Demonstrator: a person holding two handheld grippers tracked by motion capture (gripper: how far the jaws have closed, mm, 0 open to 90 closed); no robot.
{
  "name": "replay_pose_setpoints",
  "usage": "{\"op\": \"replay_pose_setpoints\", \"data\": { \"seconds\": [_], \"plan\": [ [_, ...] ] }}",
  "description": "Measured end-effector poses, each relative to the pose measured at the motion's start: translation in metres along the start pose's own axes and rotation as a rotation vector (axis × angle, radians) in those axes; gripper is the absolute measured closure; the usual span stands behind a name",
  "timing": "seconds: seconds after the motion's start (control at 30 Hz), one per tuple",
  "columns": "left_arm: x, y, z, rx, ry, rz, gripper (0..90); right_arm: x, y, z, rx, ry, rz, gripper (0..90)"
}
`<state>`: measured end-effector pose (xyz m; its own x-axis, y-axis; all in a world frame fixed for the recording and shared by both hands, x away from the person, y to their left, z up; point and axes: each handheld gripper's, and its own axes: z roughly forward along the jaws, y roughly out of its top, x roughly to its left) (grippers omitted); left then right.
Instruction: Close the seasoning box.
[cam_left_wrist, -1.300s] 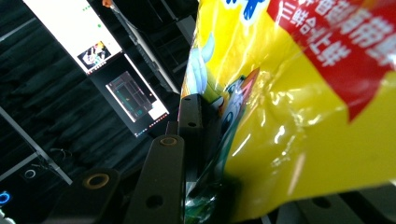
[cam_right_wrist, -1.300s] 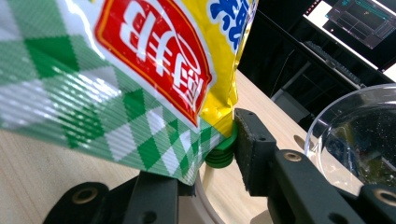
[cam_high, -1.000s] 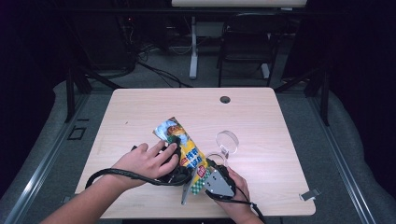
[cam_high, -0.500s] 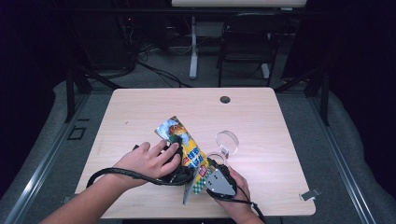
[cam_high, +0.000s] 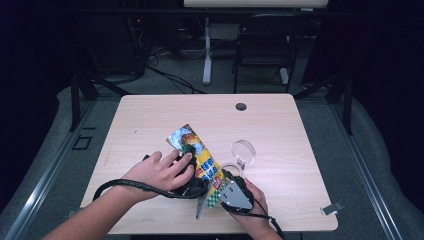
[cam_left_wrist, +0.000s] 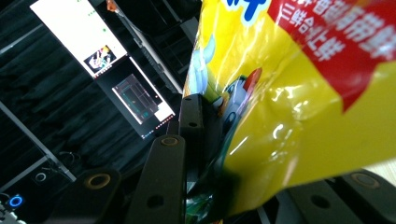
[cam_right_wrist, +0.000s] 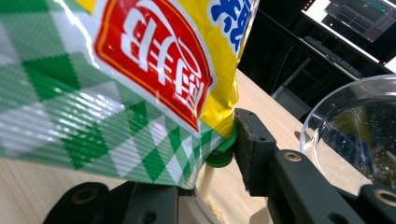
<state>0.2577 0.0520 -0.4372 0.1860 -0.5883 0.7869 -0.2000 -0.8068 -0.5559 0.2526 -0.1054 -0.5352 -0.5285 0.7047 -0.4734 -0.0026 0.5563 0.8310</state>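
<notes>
Light, crinkly, slippery snack bag (cam_high: 202, 159), pinched between both grippers' jaws, left gripper (cam_high: 187, 172) mid-bag, right gripper (cam_high: 226, 187) at green-checked seam; best gripped there.

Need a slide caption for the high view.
Both grippers, left gripper and right gripper, clamp a yellow snack bag beside a clear bowl.

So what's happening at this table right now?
A person at a wooden table works a yellow snack bag with a gripper in each hand. The left gripper is shut on the bag's edge partway along it, and the right gripper is shut on the green-checked end nearest the person. A clear glass bowl stands just right of the bag. Whether the bag is open yet cannot be told.
</notes>
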Motion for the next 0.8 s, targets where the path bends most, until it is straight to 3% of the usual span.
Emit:
{"op": "replay_pose_setpoints", "data": {
  "seconds": [0.8],
  "plan": [
    [0.0030,0.0037,-0.0032,-0.012,0.023,0.006,79.3,-0.0028,-0.0014,-0.0008,0.004,-0.005,0.013,70.5]
  ]
}}
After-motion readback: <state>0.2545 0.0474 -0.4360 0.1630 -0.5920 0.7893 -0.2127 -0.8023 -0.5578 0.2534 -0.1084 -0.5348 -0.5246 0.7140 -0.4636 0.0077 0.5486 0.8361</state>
